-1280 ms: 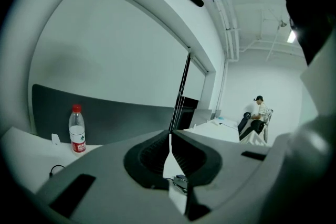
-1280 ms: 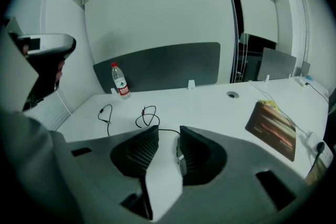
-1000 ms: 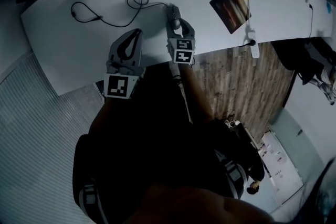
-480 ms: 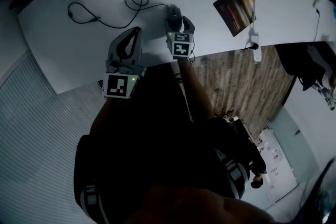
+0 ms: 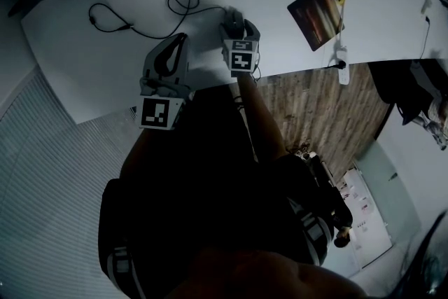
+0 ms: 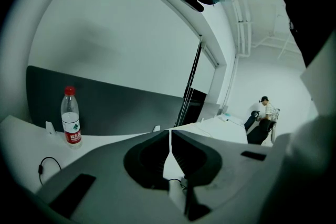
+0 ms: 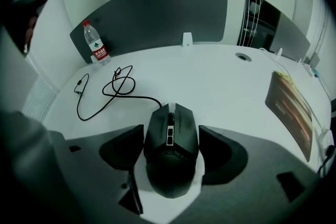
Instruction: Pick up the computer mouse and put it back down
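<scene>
The right gripper (image 7: 171, 128) has just been opening its jaws wide. The mouse (image 7: 170, 157) lies free between them on the desk (image 7: 220, 86), apparently released. The left gripper (image 6: 170, 136) is closed, empty and idle.

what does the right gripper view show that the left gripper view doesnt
Only the right gripper view: the mouse between the right tongs, which have just been opening and stand open; the mouse pad. Only the left gripper view: the shut left tongs, a seated person far off. Both: the bottle and the white desk.
</scene>
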A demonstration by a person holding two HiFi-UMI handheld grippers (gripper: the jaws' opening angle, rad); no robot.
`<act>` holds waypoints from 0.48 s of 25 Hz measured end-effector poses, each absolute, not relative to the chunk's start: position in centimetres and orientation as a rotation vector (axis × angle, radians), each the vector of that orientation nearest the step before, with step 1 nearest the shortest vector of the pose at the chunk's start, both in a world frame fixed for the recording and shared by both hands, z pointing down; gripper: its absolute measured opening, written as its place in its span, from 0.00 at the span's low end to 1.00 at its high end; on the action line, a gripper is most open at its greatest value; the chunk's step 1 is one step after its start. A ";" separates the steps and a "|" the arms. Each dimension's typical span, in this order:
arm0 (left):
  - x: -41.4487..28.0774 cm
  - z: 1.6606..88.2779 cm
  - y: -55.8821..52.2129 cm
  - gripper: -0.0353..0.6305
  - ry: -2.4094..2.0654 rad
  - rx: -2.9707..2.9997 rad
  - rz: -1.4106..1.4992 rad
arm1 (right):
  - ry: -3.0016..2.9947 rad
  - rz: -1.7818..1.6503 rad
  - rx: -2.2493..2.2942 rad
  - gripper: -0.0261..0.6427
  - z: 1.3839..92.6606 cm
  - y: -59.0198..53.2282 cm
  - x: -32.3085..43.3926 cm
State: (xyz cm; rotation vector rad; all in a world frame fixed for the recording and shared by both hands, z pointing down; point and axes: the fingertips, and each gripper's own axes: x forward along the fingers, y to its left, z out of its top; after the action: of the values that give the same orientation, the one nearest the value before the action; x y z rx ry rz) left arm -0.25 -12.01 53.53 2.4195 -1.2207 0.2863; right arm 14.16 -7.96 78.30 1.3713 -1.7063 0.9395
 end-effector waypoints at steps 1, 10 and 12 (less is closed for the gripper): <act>-0.2 53.6 -12.1 0.07 -1.222 2.419 0.288 | -1.701 0.944 1.364 0.47 78.5 -7.9 14.1; -0.7 53.9 -12.3 0.07 -1.233 2.404 0.283 | -1.660 0.937 1.362 0.47 79.2 -7.8 14.3; -0.8 53.8 -12.2 0.07 -1.236 2.402 0.281 | -1.664 0.940 1.366 0.47 79.1 -7.8 14.3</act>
State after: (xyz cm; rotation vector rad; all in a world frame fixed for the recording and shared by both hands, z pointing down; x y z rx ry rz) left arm -0.81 -12.19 53.77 2.4018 -1.2362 0.2809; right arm 14.27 -7.83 79.14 1.3657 -1.6637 0.9397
